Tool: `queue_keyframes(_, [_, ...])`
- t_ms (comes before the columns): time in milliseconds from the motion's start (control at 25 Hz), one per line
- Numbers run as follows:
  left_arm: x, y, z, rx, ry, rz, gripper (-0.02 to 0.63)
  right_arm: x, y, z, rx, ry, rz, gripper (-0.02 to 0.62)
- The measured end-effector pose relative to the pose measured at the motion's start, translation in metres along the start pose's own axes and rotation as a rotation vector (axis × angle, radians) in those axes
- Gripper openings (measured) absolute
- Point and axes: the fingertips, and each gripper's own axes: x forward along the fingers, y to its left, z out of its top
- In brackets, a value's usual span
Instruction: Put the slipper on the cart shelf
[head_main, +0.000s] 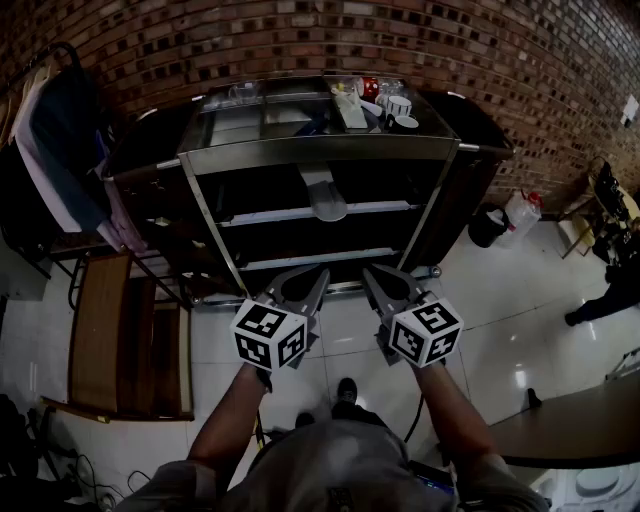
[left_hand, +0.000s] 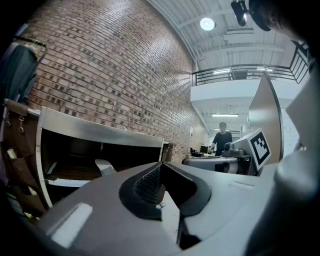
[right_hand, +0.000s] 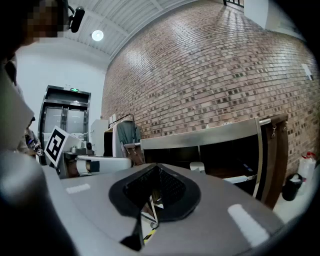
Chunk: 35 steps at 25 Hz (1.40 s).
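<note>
A pale grey slipper (head_main: 325, 195) lies on the upper inner shelf of the steel cart (head_main: 300, 152), toe hanging over the shelf's front edge. It also shows as a light shape inside the cart in the left gripper view (left_hand: 104, 166) and the right gripper view (right_hand: 197, 166). My left gripper (head_main: 315, 278) and right gripper (head_main: 375, 275) are held side by side in front of the cart's lower shelf, well short of the slipper. Both are shut with nothing in them (left_hand: 160, 167) (right_hand: 156, 170).
Cups and small items (head_main: 385, 100) crowd the cart's top. A wooden rack (head_main: 100, 340) and hanging clothes (head_main: 60, 150) stand left. A white jug (head_main: 522, 212) and black bin (head_main: 487, 227) sit right of the cart; a dark table (head_main: 580, 430) is near right. A person (left_hand: 221, 140) stands far off.
</note>
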Motion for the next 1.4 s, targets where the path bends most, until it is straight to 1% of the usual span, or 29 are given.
queue_keyframes(320, [0.022, 0.01, -0.006, -0.004, 0.001, 0.029, 0.008, 0.008, -0.025, 0.002, 0.002, -0.01, 0.011, 0.0])
queue_keyframes(640, [0.076, 0.028, 0.0, 0.0, -0.009, 0.073, 0.007, 0.034, -0.081, 0.014, -0.015, -0.011, 0.055, 0.0])
queue_keyframes(920, [0.113, 0.047, 0.004, -0.011, 0.013, 0.15, 0.008, 0.057, -0.123, 0.023, 0.001, 0.0, 0.116, 0.0])
queue_keyframes(1120, [0.126, 0.063, 0.005, -0.014, 0.043, 0.19, 0.006, 0.079, -0.137, 0.027, 0.013, 0.001, 0.147, 0.0])
queue_keyframes(1240, [0.135, 0.077, 0.006, -0.016, 0.043, 0.188, 0.006, 0.096, -0.142, 0.027, 0.018, 0.002, 0.147, 0.0])
queue_keyframes(1400, [0.146, 0.102, 0.013, -0.02, 0.035, 0.162, 0.007, 0.123, -0.148, 0.031, 0.011, 0.009, 0.123, 0.0])
